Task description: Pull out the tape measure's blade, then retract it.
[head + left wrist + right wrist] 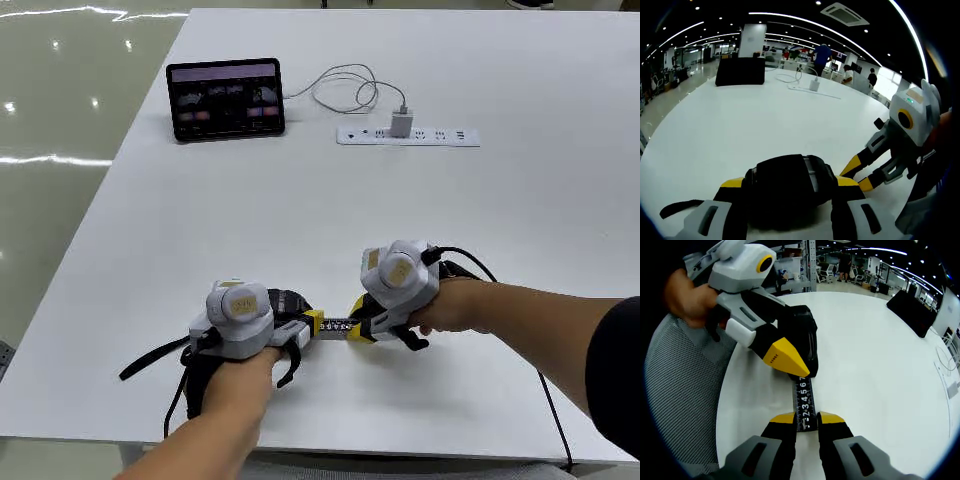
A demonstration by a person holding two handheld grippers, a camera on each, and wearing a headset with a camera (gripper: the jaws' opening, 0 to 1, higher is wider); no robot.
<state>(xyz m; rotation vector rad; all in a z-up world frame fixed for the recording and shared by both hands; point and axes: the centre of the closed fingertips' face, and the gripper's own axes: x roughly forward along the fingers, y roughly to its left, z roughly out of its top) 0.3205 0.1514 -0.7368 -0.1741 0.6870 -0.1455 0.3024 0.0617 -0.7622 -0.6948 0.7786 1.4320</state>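
Tape measure sits clamped in the left gripper on the white table, the right gripper at its three o'clock pinching the short drawn-out blade.

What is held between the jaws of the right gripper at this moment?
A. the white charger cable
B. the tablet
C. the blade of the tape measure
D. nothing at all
C: in the right gripper view, the numbered blade runs from the black case into the right gripper, whose jaws close on it.
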